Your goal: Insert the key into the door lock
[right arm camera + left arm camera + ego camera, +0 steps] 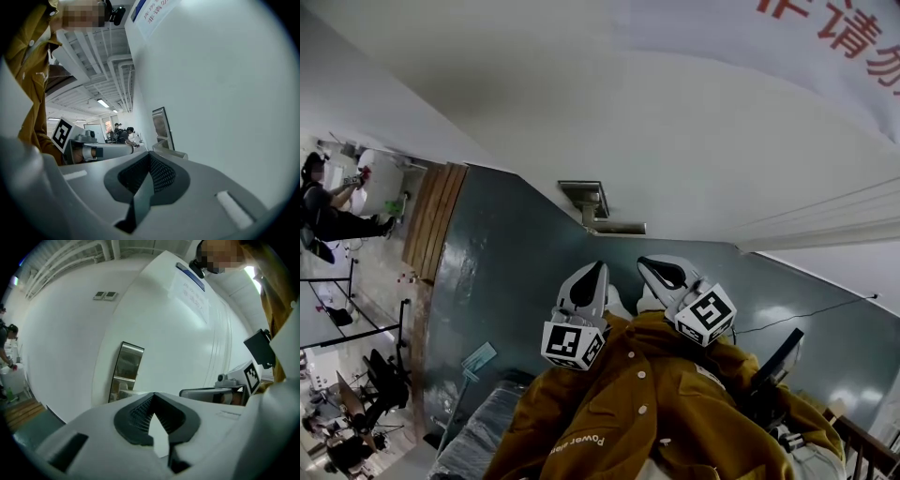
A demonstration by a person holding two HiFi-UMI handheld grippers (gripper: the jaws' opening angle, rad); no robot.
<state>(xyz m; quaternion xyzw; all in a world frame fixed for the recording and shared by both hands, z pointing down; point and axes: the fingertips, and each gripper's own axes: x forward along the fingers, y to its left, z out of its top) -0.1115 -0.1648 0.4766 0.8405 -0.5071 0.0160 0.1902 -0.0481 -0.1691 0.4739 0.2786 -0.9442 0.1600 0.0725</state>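
The white door [694,141] carries a steel lock plate with a lever handle [592,208]. The same lock plate [125,372] stands ahead of my left gripper [152,397], and the lock plate [161,125] with its handle shows just beyond my right gripper [150,157]. Both grippers are shut, tips touching, with nothing visible between the pads. In the head view the left gripper [596,270] and right gripper [649,264] hang side by side a little short of the handle. No key shows in any view.
The person's mustard jacket sleeves [656,412] fill the lower head view. A teal floor [506,281] runs along the door, with a wooden pallet [431,220] and a crouching person [328,211] beyond. A sign with red characters [853,37] is on the door.
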